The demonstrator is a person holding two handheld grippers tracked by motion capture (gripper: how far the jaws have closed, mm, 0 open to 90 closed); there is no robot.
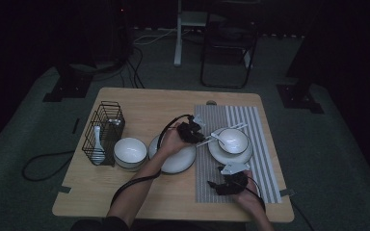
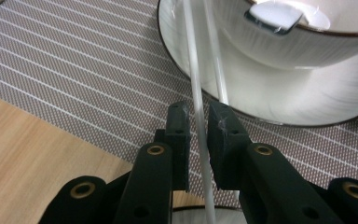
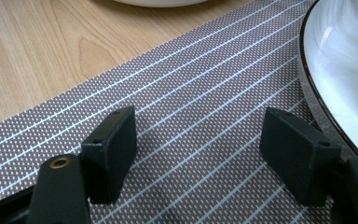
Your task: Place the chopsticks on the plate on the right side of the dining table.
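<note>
Pale wood makes up the bench (image 1: 139,103), and the grey striped placemat (image 1: 265,144) on its right half serves as the landmark here. On the placemat's far part sits a white plate (image 1: 219,153) carrying a small bowl (image 1: 233,139) with a spoon (image 1: 218,135) lying in it. Just left of the placemat lies a second plate (image 1: 180,161), partly covered by the person's left hand, then another bowl (image 1: 130,150), then a black wire rack (image 1: 107,130) with a white spoon hung on it; its other contents are too dim to read.

At the placemat's left edge the left claw (image 2: 198,123) is nearly shut on a pair of clear chopsticks (image 2: 195,70), one stick plainly pinched between the pads, the second running just beside it toward the plate rim; their far ends are cut off. On the placemat's near part the right claw (image 3: 199,135) stands wide apart with nothing in it, bare mat between its pads and the plate rim just beside one pad.
</note>
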